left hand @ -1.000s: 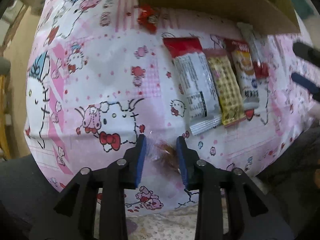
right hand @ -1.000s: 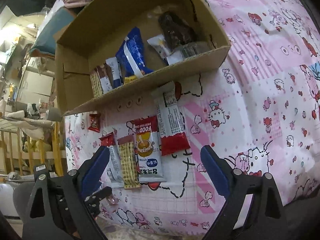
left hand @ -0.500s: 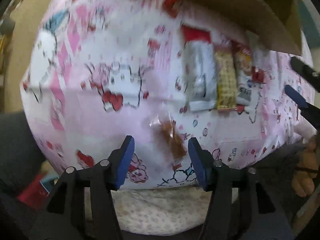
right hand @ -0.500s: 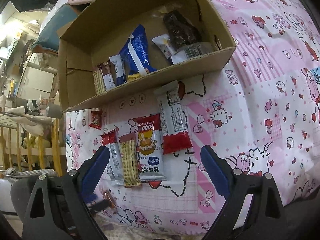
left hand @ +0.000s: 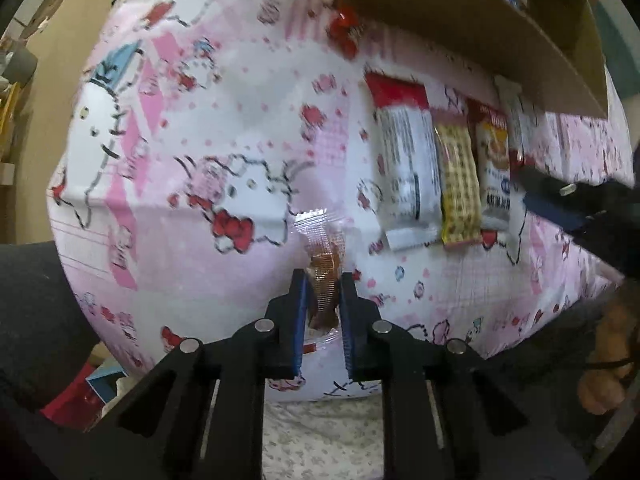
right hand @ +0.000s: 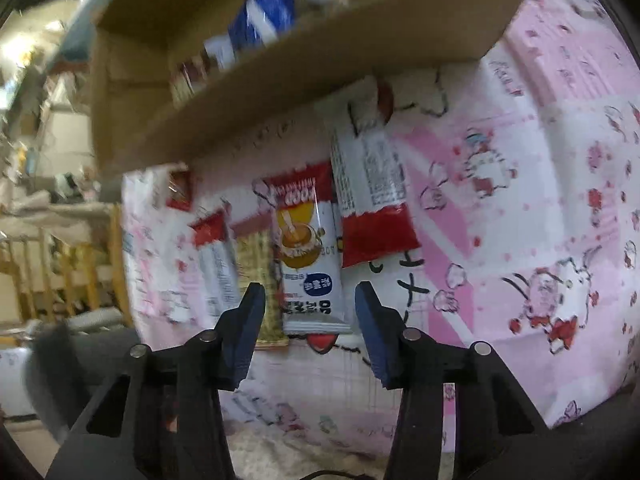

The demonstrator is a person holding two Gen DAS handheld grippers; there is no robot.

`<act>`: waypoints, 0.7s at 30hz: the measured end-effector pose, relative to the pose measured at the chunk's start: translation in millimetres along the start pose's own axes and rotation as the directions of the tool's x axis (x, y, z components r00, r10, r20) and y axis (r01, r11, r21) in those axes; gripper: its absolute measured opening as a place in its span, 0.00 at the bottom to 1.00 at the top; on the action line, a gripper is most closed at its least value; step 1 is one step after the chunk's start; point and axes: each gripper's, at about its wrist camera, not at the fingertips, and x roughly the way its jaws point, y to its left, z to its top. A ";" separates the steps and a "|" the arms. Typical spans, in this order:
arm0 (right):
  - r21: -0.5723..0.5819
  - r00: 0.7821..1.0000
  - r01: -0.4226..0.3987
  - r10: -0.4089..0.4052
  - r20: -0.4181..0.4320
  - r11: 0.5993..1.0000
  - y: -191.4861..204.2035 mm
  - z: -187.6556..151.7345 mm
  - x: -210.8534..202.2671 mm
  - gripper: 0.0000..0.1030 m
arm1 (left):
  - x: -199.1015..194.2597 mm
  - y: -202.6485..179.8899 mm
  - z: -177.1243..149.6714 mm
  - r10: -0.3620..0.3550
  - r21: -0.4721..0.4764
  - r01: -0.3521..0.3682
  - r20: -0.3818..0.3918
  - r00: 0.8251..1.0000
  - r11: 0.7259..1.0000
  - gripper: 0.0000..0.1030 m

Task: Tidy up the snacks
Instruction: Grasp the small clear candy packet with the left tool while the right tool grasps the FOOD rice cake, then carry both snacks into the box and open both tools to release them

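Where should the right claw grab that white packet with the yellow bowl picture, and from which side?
Probably at the near short end of the white packet, coming in low from the table's front edge. It lies flat with its long sides crowded by the checkered yellow bar and the red-ended packet, while the near end points at the open right claw.

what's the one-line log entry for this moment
left gripper: shut on clear-wrapped brown snack | right gripper: open, at white sachet

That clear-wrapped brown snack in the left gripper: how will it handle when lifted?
The clear-wrapped brown snack looks small, so probably light. Its crinkly film end pokes past the left gripper, so it may flop. The glossy wrapper might slip between the pads.
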 end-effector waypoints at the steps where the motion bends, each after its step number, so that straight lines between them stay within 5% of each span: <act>1: -0.022 0.999 0.032 -0.032 -0.007 0.999 5.7 1.2 7.0 0.47 | -2.0 3.1 2.4 0.001 0.000 -0.001 0.005 1.000 1.000 0.12; 6: -0.119 0.985 0.175 -0.173 0.031 0.977 28.8 0.5 24.2 0.47 | -14.7 10.0 7.8 0.019 0.006 -0.019 0.038 0.999 1.000 0.12; 9: -0.162 0.974 0.224 -0.218 0.058 0.961 33.6 -2.6 24.9 0.34 | -15.1 8.8 9.4 0.019 0.010 -0.020 0.043 0.999 1.000 0.12; 21: -0.135 0.996 0.016 -0.004 0.087 0.991 24.9 -25.8 -31.9 0.34 | -67.0 16.8 30.8 0.020 0.023 -0.022 0.114 0.993 0.999 0.12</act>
